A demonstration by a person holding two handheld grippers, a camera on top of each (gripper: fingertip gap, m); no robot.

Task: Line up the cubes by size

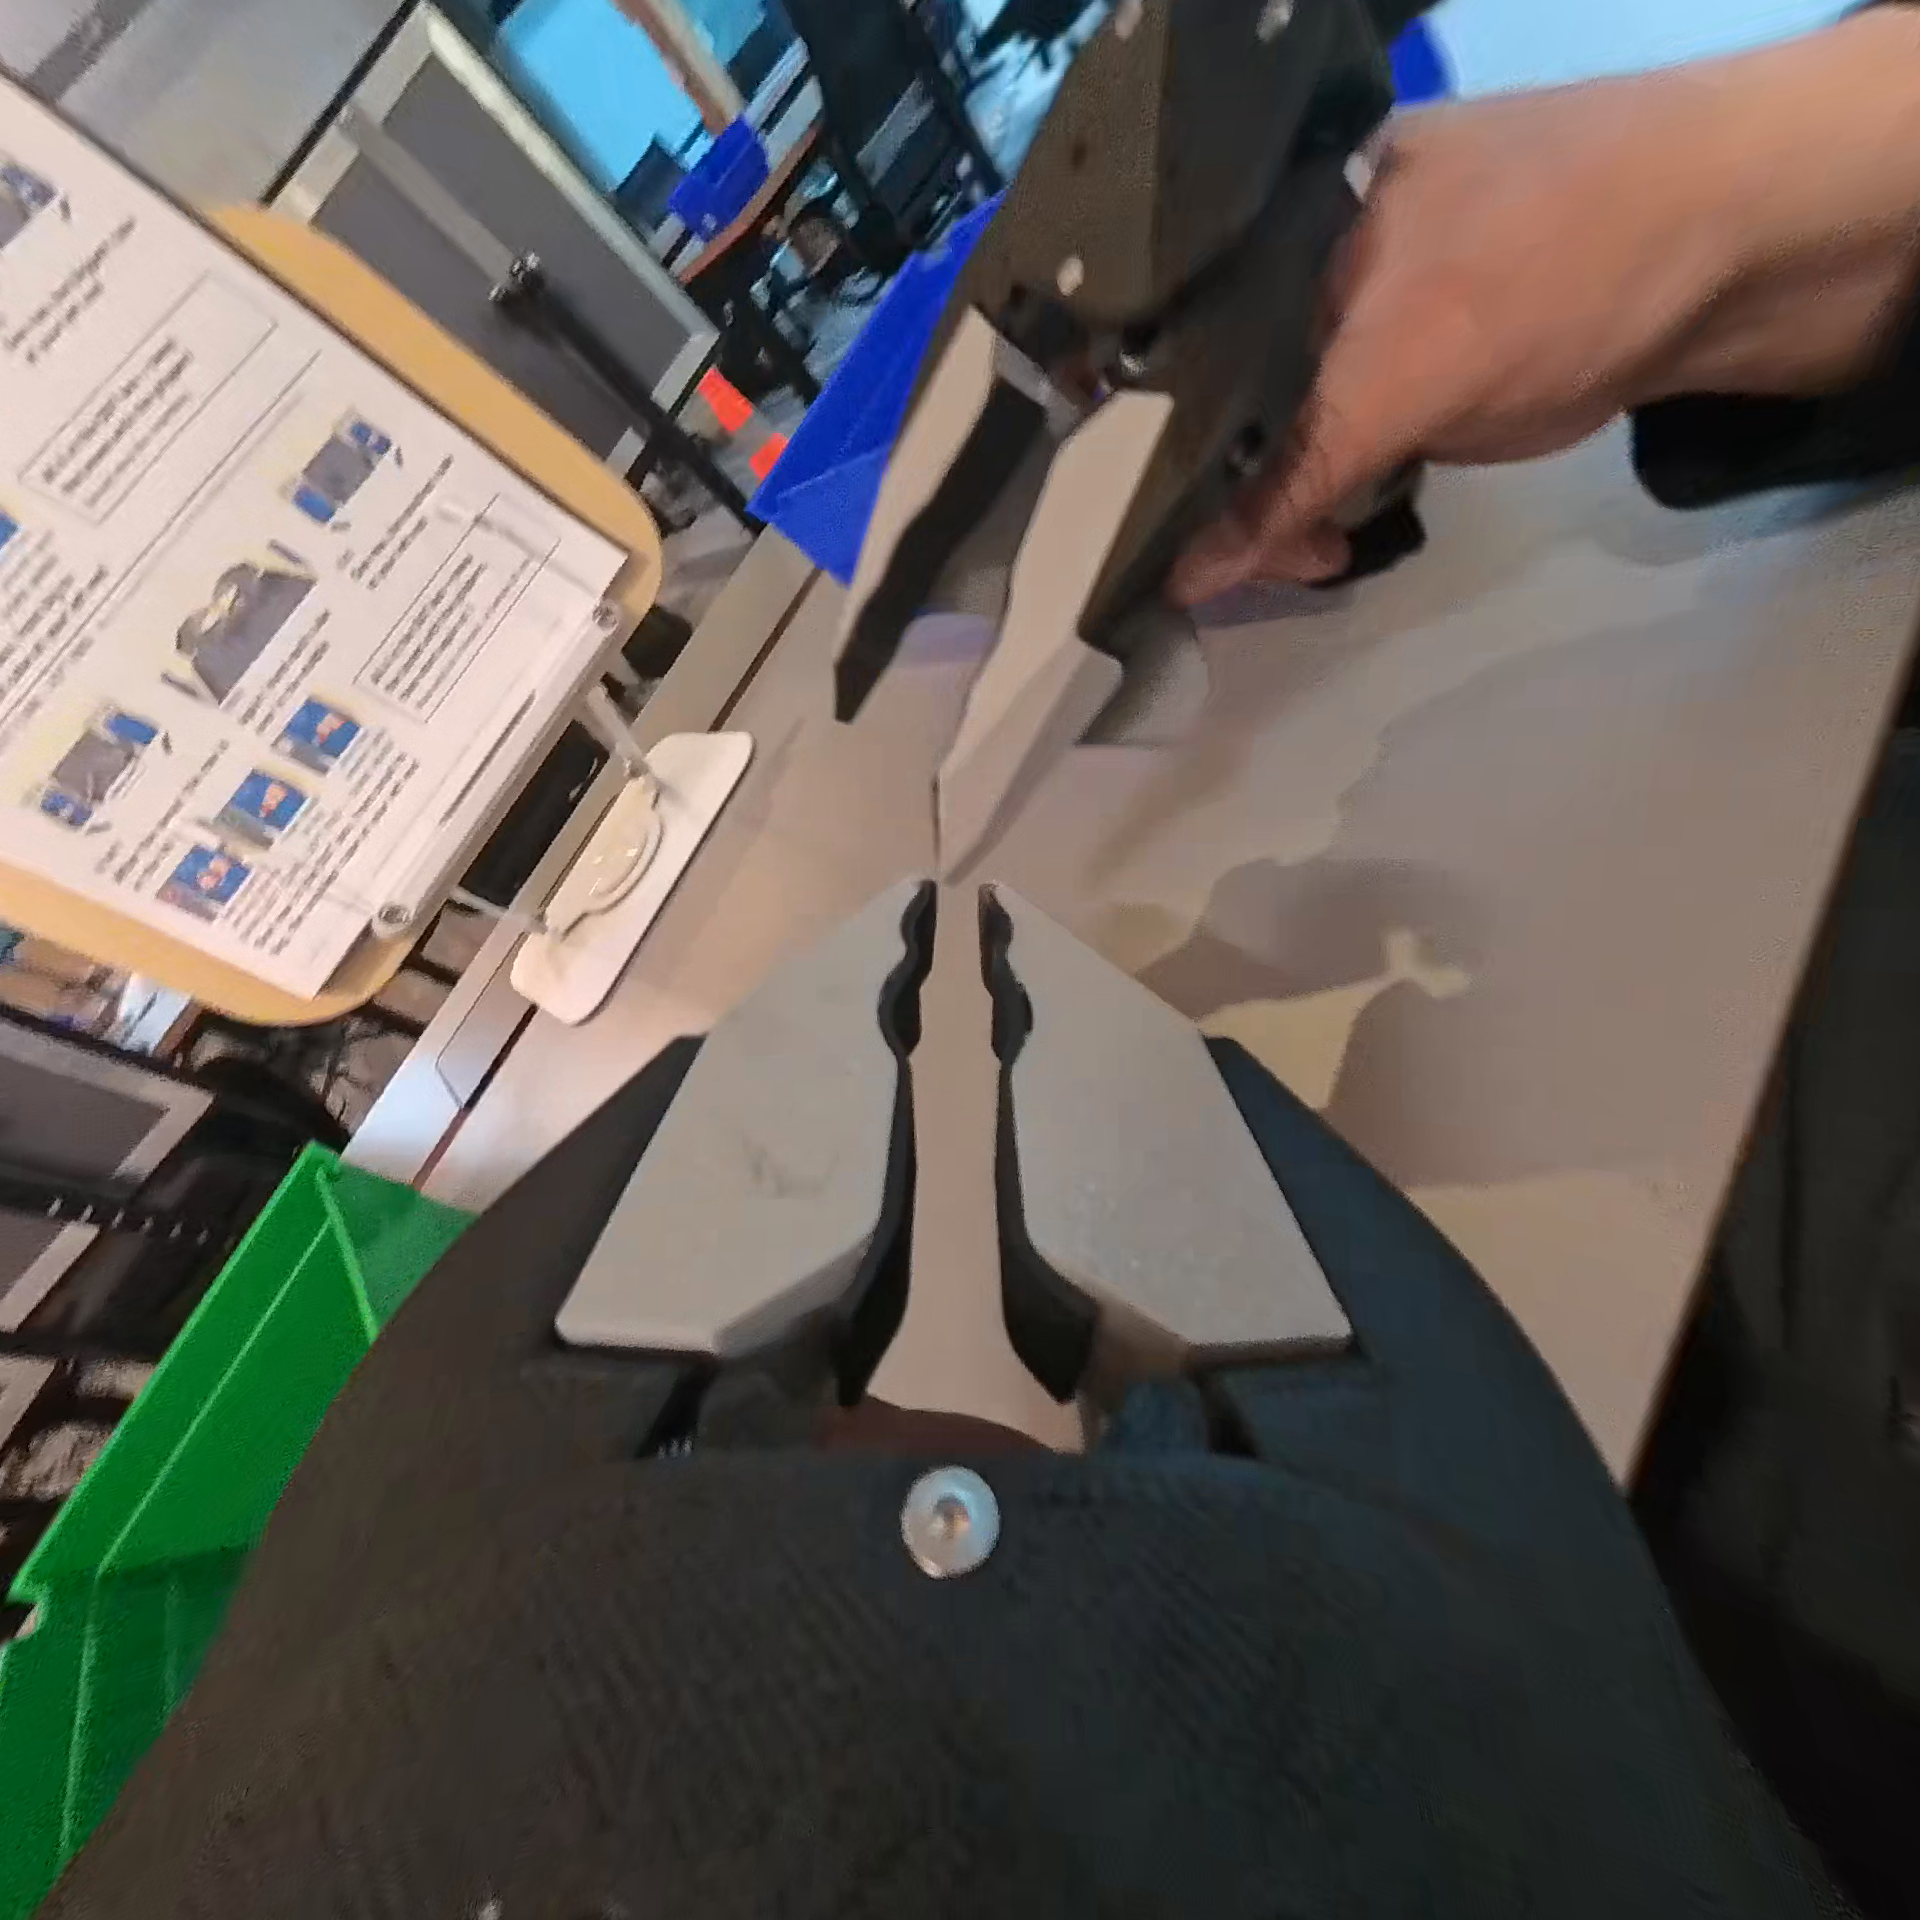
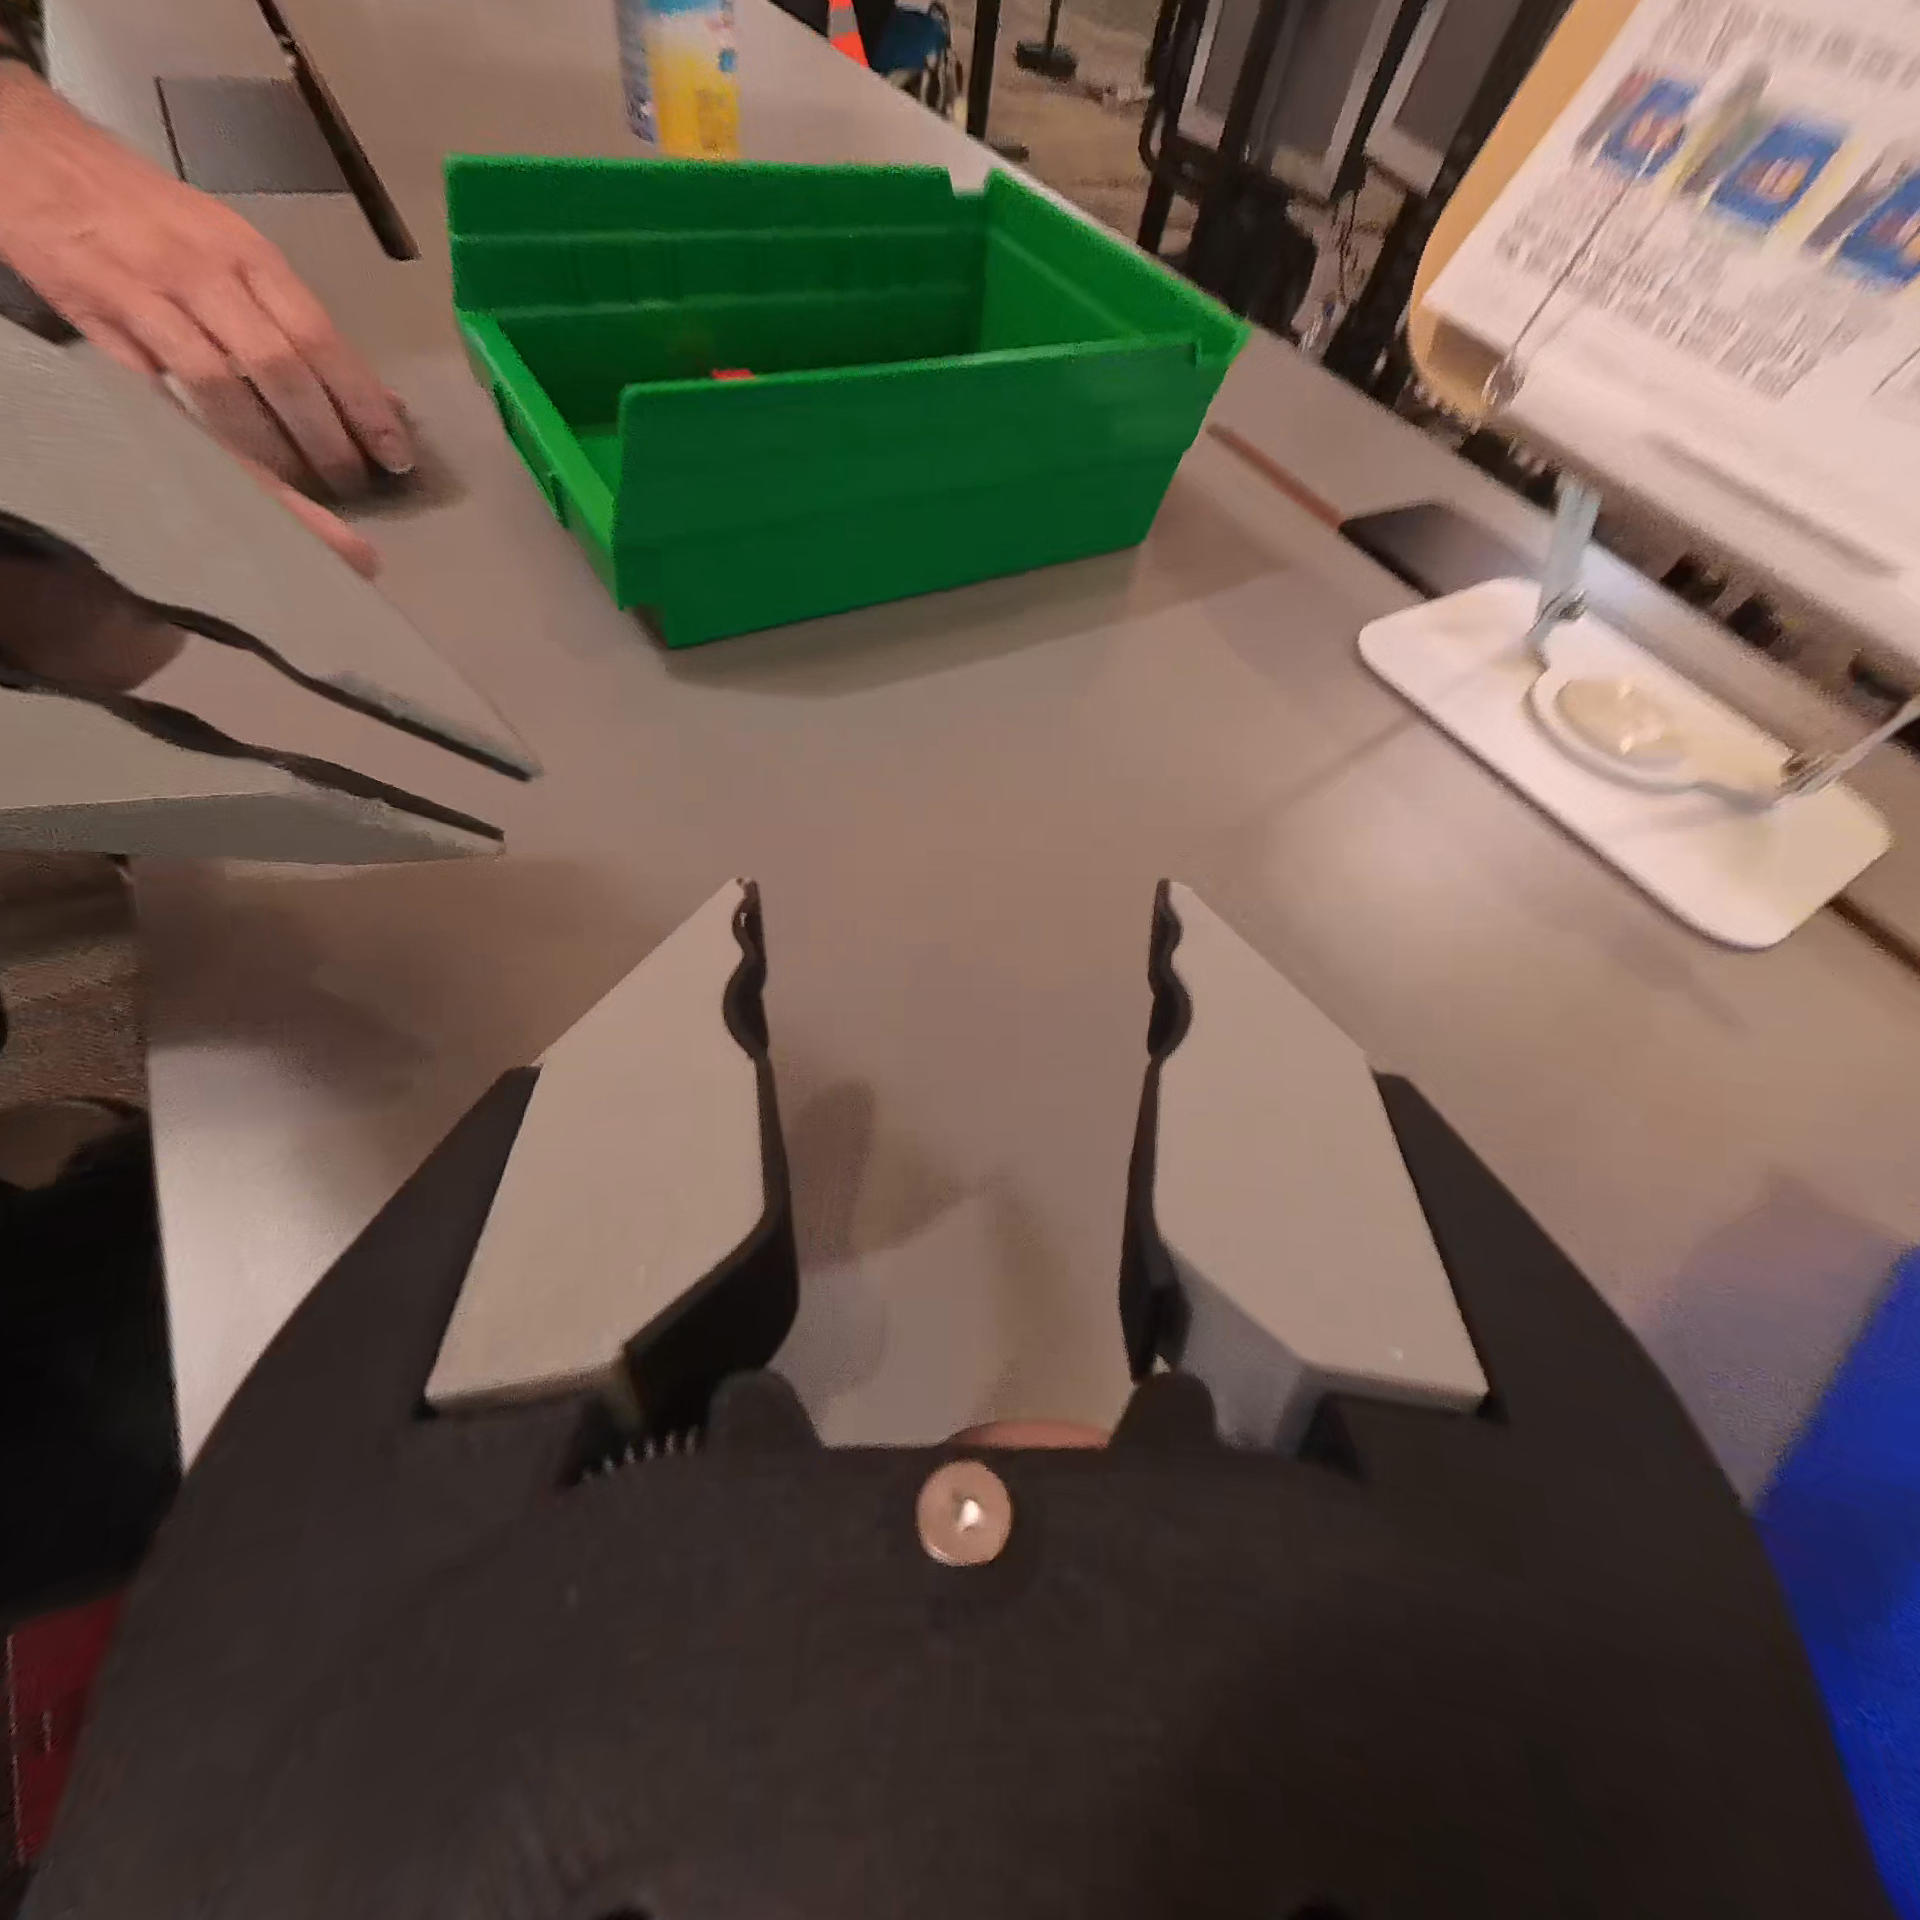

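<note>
Red bit peeking out inside the green bin, probably a cube but too small to tell; no other cubes in sight. Bin sits on the grey table, beyond both grippers. Right gripper hangs over bare table, spread wide, nothing in it. Left gripper is nearly closed, just a thin gap, empty too, tips close to the right one's. White stand with a printed sheet at the table edge. Blue bin further along.

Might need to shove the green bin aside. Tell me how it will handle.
The green bin looks like thin rigid plastic, nearly empty, so probably light. Its flat base on the smooth table should slide rather than tip. Thin walls may flex slightly.
</note>
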